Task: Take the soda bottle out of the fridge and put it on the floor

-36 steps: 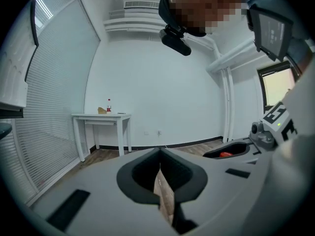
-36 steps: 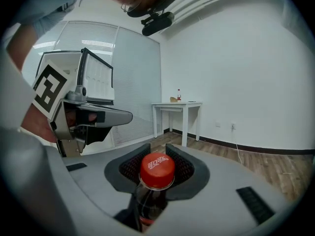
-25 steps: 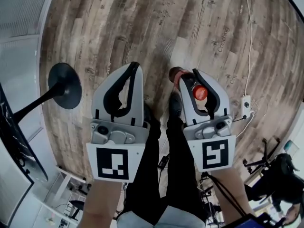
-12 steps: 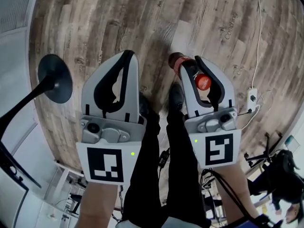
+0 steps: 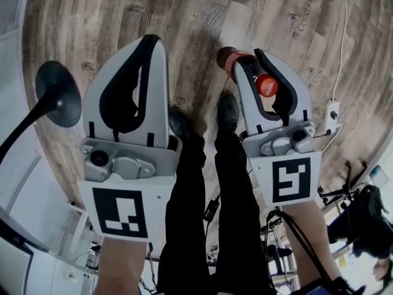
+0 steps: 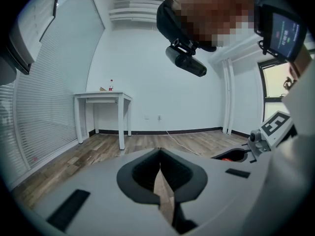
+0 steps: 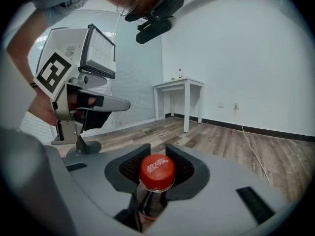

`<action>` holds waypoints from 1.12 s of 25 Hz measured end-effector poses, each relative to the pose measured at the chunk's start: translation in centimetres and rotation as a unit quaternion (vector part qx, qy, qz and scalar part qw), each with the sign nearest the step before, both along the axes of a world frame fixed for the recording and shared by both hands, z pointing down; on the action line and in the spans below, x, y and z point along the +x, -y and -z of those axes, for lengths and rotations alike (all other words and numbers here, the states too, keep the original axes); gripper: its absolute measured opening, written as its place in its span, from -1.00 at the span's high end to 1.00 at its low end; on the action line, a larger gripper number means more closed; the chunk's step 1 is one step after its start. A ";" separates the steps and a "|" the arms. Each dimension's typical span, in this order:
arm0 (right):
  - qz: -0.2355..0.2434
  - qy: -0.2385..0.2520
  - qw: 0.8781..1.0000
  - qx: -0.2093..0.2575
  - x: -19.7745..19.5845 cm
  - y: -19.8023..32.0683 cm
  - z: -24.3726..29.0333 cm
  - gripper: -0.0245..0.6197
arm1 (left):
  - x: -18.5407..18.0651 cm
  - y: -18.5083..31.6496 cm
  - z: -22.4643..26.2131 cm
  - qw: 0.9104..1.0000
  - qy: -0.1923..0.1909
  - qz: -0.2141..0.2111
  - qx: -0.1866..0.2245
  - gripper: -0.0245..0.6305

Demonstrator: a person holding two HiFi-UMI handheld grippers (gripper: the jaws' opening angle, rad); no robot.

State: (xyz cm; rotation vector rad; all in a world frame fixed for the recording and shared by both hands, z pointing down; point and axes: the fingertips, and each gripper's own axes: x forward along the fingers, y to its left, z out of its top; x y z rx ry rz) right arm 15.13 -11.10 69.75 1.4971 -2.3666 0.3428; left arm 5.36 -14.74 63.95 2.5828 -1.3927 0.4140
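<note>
Now, right gripper: jaws partway apart, clamped on bottle neck
Bottle axis: roughly upright, red cap above jaws, body hanging below them
Left gripper: jaws together, empty

The floor is grey-brown wood plank. A round black stand base rests on it at the left. A white power strip and its cable lie at the right.
</note>
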 end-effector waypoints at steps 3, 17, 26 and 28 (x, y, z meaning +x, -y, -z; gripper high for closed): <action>-0.002 -0.002 1.000 -0.004 0.2 -0.4 -1.4 0.58 | -0.5 -0.1 -1.2 1.000 0.005 0.003 -0.001 0.87; -0.001 -0.007 1.000 -0.021 0.3 -2.3 -8.5 0.59 | -0.7 -1.9 -7.3 1.000 0.012 -0.009 -0.020 0.87; -0.005 -0.010 1.000 -0.027 0.8 -2.4 -12.0 0.59 | -0.7 -2.7 -10.4 0.999 0.018 -0.020 -0.036 0.87; -0.004 -0.011 0.999 -0.030 0.7 -2.4 -12.8 0.59 | -0.7 -3.0 -10.9 0.999 0.018 -0.023 -0.039 0.87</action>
